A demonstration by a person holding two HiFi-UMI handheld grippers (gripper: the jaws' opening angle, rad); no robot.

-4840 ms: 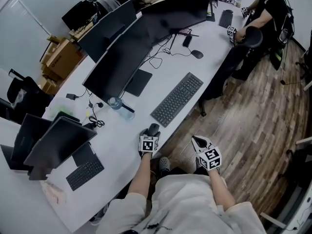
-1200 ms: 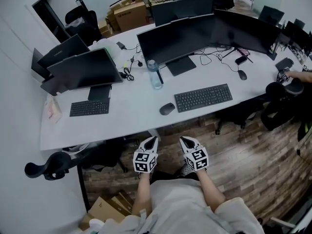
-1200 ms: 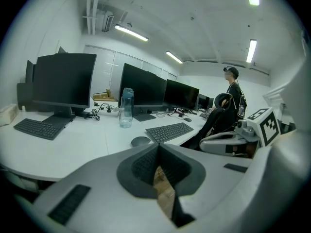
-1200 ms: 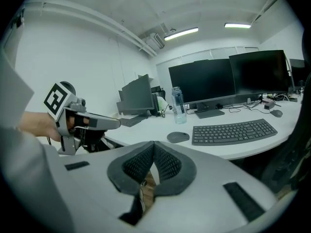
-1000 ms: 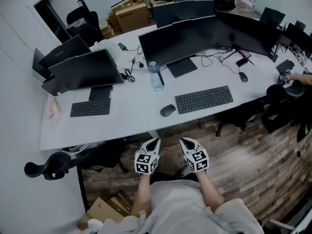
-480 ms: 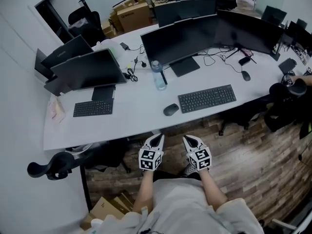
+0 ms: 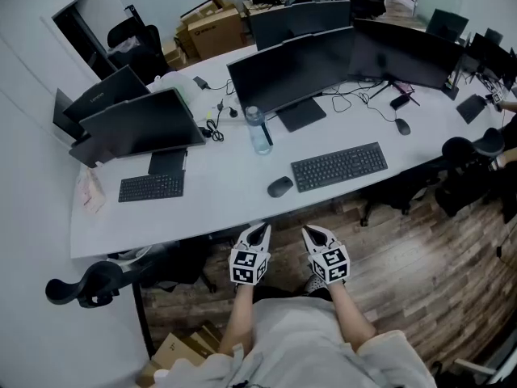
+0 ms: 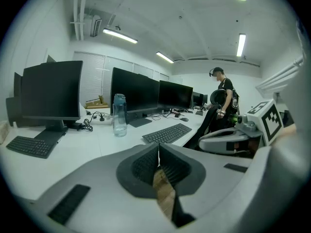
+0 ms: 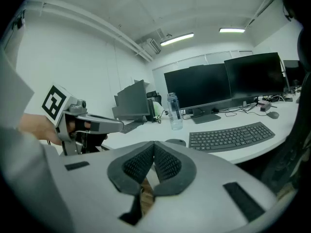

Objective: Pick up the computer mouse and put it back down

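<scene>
The dark grey computer mouse (image 7: 279,187) lies on the white desk (image 7: 218,192), just left of a black keyboard (image 7: 338,166); in the right gripper view the mouse (image 9: 176,142) peeks over the jaws. My left gripper (image 7: 259,230) and right gripper (image 7: 313,233) hang side by side in front of the desk edge, over the wooden floor, apart from the mouse. Both are shut with nothing between the pads. The left gripper (image 8: 158,150) and the right gripper (image 9: 154,150) show closed jaws in their own views.
A clear water bottle (image 7: 257,131) stands behind the mouse, before a row of dark monitors (image 7: 289,69). A small keyboard (image 7: 151,187) and laptops sit at the left. A black chair (image 7: 81,282) stands at lower left. A person (image 8: 224,97) stands at the desk's far right.
The mouse lay right by the left gripper in the oldest frame; it now rests on the desk with both grippers drawn back. Over the last second only the view shifts slightly.
</scene>
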